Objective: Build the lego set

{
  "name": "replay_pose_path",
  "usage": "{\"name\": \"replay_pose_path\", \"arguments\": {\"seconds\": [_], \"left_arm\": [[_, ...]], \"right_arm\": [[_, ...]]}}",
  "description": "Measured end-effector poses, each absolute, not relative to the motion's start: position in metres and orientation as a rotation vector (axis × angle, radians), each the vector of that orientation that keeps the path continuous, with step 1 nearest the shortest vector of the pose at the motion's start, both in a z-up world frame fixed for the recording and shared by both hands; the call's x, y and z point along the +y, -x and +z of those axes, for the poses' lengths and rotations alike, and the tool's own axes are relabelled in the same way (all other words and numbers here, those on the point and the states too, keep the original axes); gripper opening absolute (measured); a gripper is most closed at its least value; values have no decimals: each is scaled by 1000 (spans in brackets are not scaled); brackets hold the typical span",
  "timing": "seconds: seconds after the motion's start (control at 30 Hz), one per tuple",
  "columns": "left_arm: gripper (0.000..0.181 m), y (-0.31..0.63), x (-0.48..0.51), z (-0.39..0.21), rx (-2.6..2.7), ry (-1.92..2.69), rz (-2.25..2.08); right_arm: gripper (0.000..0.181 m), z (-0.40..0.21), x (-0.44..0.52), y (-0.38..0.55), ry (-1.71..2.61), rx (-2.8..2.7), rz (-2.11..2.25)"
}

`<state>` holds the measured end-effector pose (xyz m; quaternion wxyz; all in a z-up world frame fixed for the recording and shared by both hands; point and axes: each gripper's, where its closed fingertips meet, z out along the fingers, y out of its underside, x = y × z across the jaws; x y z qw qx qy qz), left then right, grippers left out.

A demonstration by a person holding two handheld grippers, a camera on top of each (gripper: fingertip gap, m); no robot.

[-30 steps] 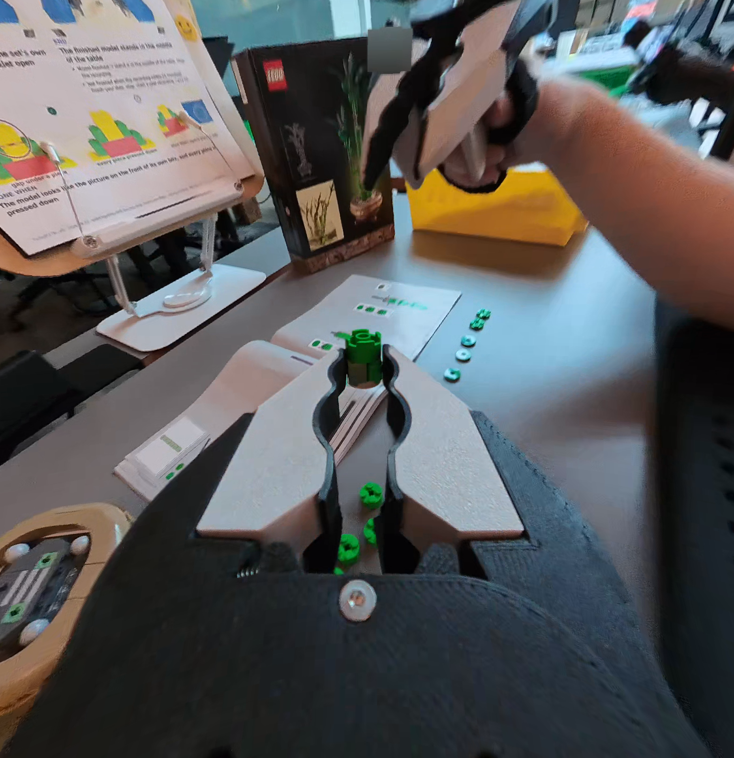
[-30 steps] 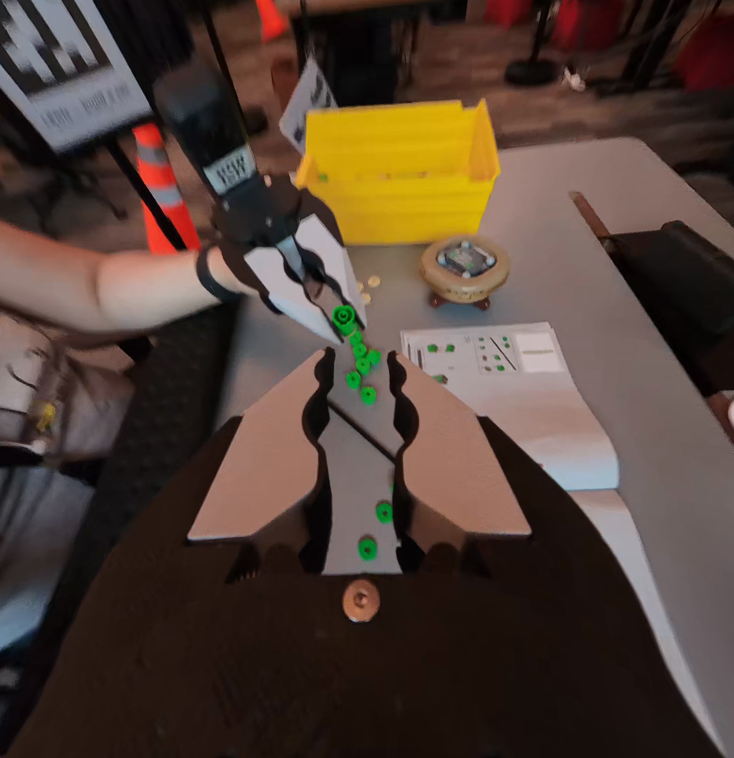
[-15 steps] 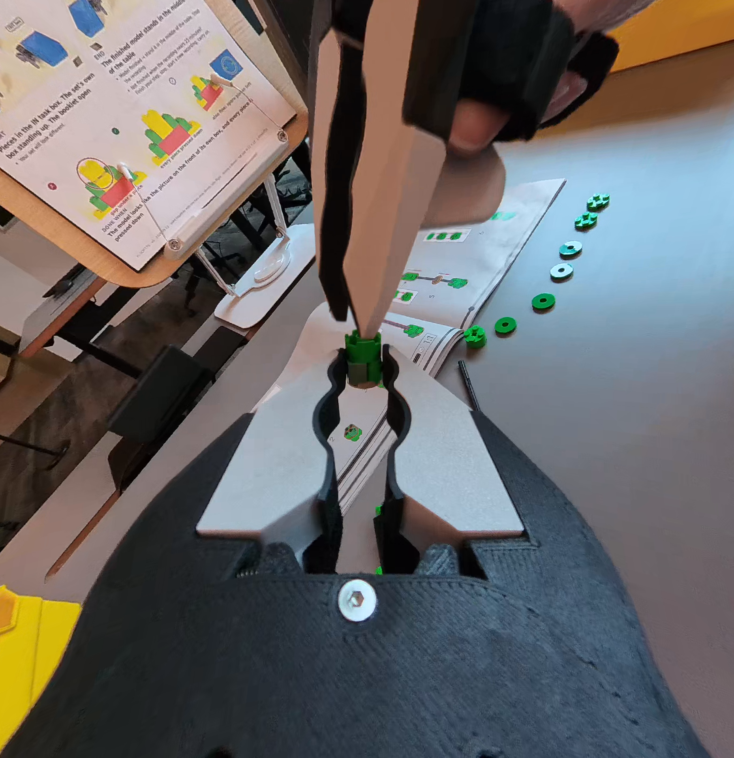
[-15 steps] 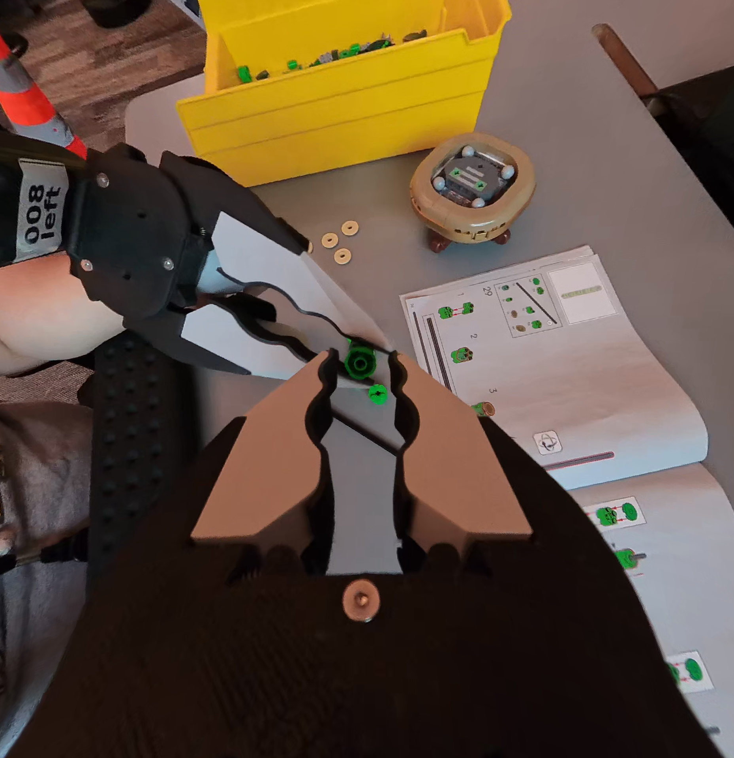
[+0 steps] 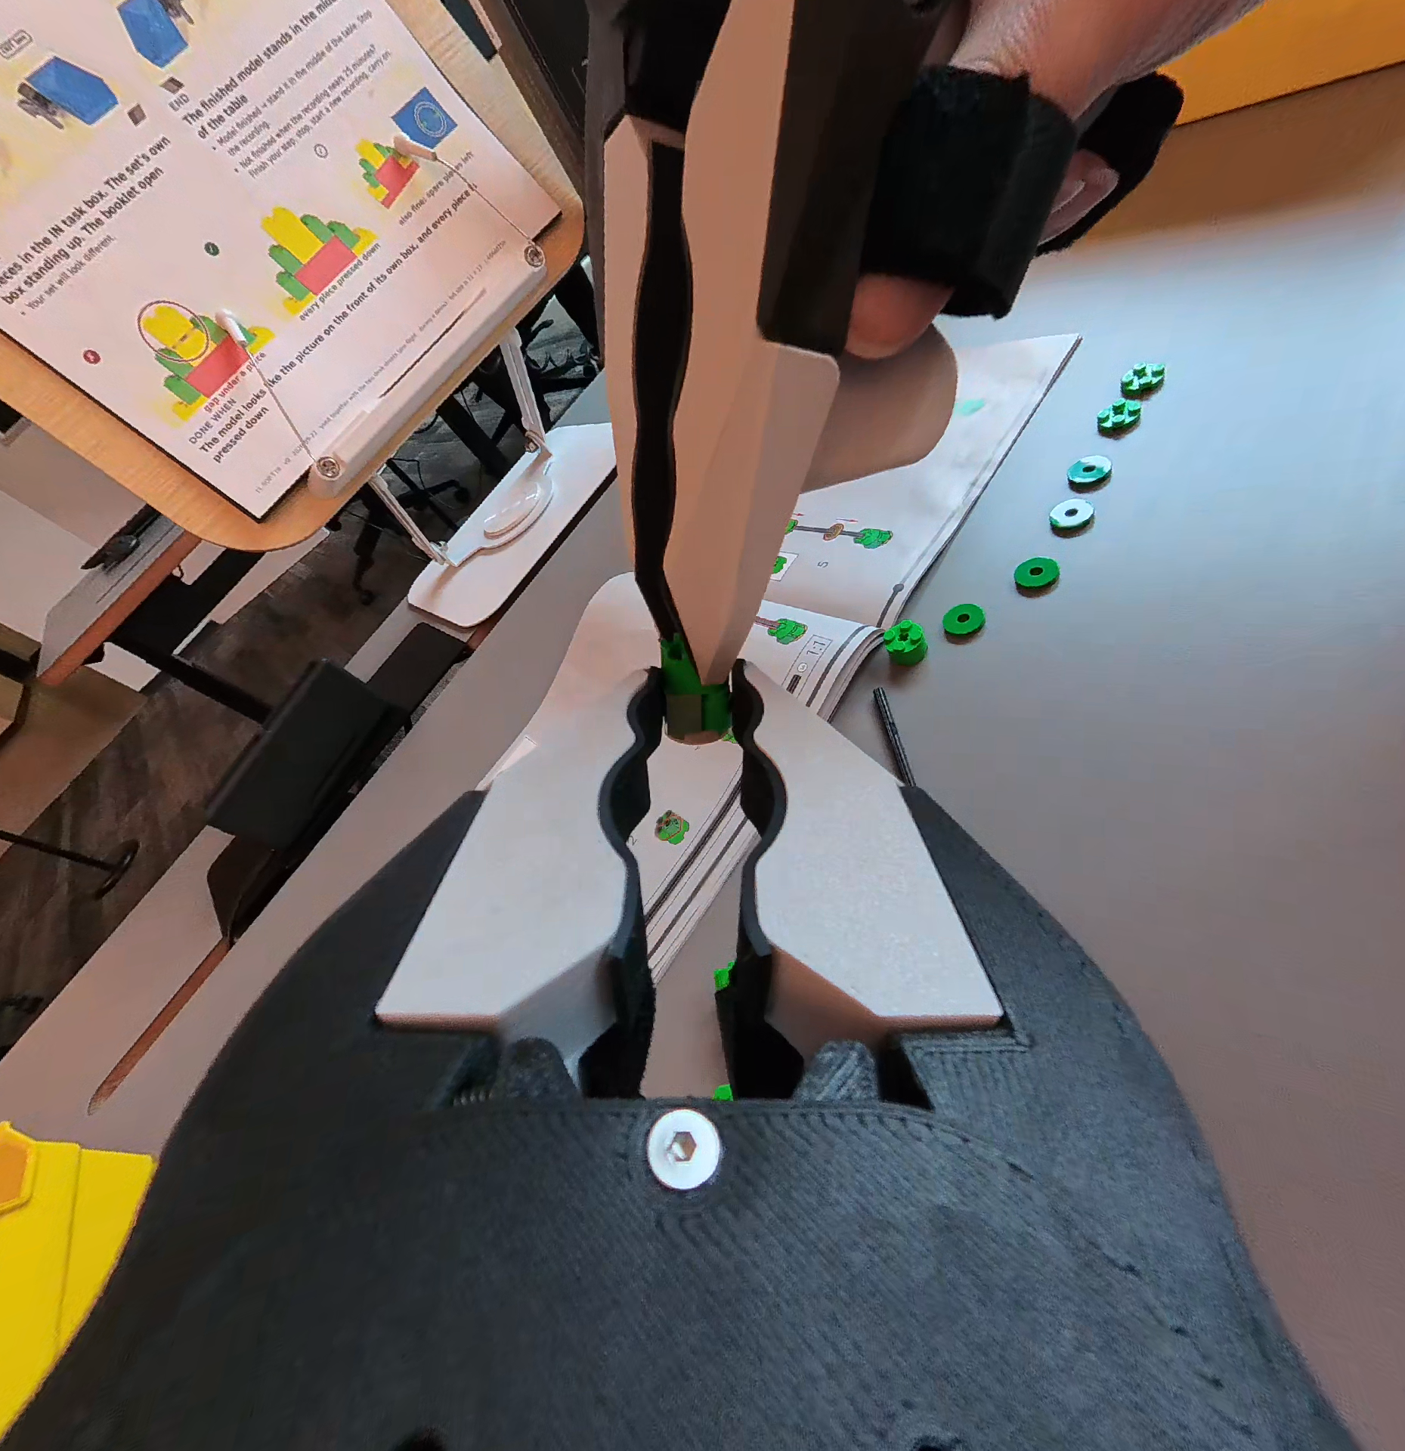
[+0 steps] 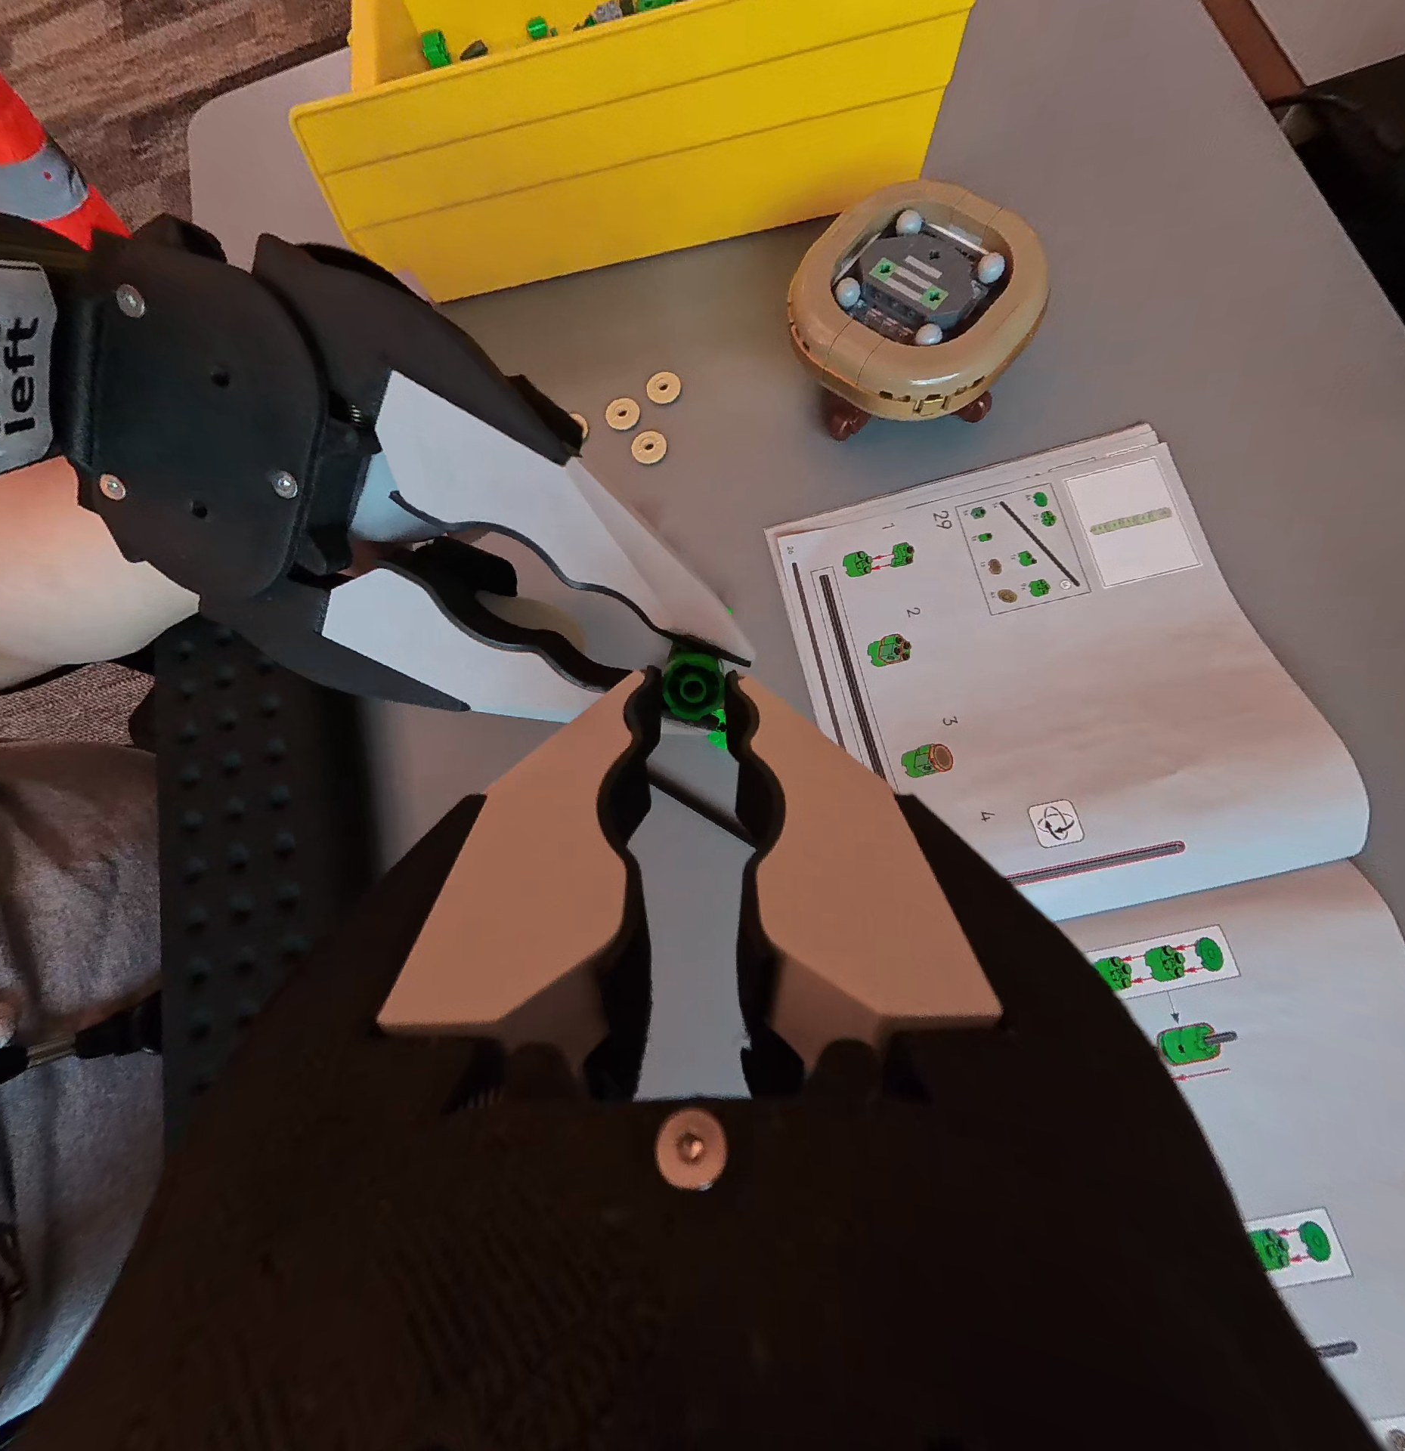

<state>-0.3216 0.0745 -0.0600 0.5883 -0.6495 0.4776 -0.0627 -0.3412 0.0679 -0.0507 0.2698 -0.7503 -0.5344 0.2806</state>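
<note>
At the left of the right wrist view, the left gripper [image 6: 687, 667] is closed on the small green lego stack [image 6: 689, 688] at frame centre. The right gripper [image 6: 689, 695] pinches the same stack's top, narrowly parted around it. The open instruction booklet [image 6: 1076, 691] lies at right on the grey table [image 6: 1154, 196].

A tilted wooden board [image 5: 236, 518] carrying a printed sheet with coloured brick drawings [image 5: 236, 235] stands on a clear stand with a white base [image 5: 510, 542], on a separate desk beside the grey surface [image 5: 1194, 785]. Below it lie dark chair legs and a brownish floor [image 5: 134, 769]. An orange and grey traffic cone [image 6: 31, 180] stands on patterned carpet [image 6: 173, 47] beyond the surface's far edge
</note>
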Motion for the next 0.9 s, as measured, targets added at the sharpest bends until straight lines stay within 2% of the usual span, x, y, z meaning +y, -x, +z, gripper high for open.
{"name": "replay_pose_path", "arguments": {"seconds": [0.07, 0.1, 0.2, 0.3, 0.53, 0.9], "left_arm": [[15, 321, 74, -59, 1092, 1511, -174], [21, 320, 74, -60, 1082, 1518, -193], [60, 317, 74, -70, 1095, 1572, -231], [70, 318, 75, -82, 1149, 1603, -186], [63, 321, 74, -83, 1163, 1613, -189], [59, 322, 74, -88, 1186, 1622, -167]], "right_arm": [[14, -51, 69, 340, 2045, -1423, 766], [14, -52, 71, 337, 2070, -1408, 751], [14, -62, 82, 316, 2215, -1342, 701], [14, -80, 97, 276, 2448, -1194, 621], [14, -110, 103, 214, 2761, -1013, 625], [14, -121, 105, 201, 2810, -1018, 622]]}}
